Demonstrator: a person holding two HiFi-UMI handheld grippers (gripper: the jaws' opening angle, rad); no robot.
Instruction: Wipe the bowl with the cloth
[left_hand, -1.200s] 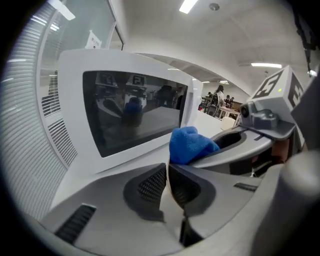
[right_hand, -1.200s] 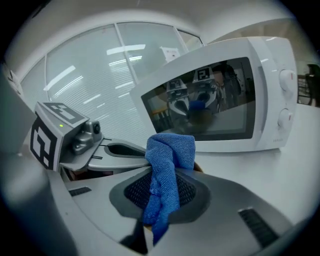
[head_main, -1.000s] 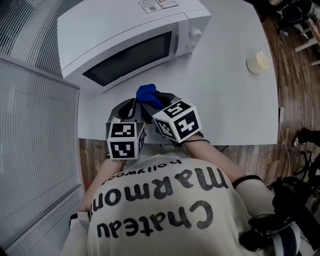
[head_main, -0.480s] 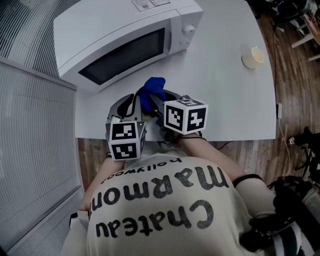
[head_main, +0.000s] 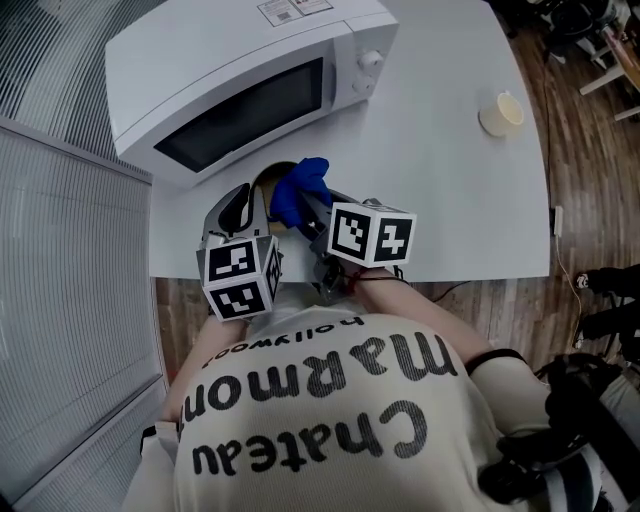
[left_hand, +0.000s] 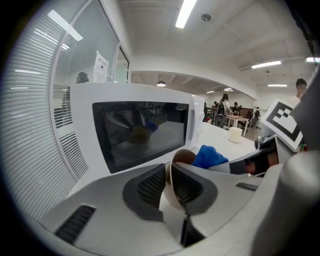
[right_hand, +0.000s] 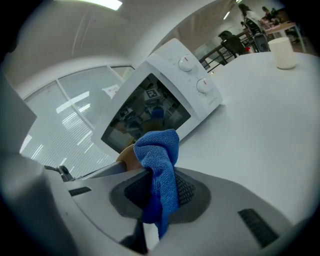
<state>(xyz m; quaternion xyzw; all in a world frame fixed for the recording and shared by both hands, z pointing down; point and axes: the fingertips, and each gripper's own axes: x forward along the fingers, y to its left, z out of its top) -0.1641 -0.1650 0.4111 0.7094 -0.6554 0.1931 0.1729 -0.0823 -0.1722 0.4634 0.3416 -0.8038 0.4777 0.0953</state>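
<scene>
White counter (head_main: 460, 200); microwave (head_main: 240, 80) at 11 o'clock, cup (head_main: 500, 113) well apart at 2 o'clock. Bowl (left_hand: 182, 157) is up off the counter in front of the microwave, tilted. Its wall sits between the left claw (left_hand: 169, 186) pads; these jaws have just been opening, though they look to pinch it yet. Right claw (right_hand: 160, 192) is clenched on the blue cloth (right_hand: 159, 155), at the bowl's 3 o'clock rim. Judgement: firm the left grip first, then sweep the cloth round the inside under light pressure.

White table (head_main: 450, 200) spans the upper and right frame. A white microwave (head_main: 250, 80) stands on it at upper left, door closed. A small white cup (head_main: 499, 113) stands alone at upper right, well apart.
</scene>
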